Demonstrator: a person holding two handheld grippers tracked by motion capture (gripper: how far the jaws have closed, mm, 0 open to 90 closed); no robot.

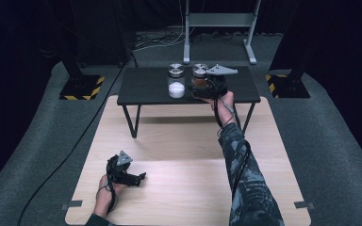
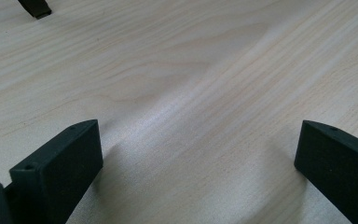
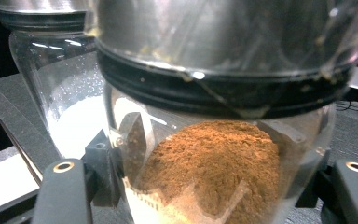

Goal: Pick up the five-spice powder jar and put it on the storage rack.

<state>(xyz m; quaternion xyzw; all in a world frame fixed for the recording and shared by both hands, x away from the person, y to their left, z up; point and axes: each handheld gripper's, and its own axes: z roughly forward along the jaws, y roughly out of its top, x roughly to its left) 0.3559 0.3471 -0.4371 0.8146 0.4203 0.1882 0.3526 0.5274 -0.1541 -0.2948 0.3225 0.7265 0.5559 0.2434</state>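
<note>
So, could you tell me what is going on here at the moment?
A person has reached the right gripper out to the small black table, with its jaws on either side of the jar of brown powder. A jar of white powder stands right beside it. The left gripper rests open and empty over the wooden board.

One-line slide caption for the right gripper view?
Right gripper jaws around a jar of brown powder; white-powder jar beside it.
</note>
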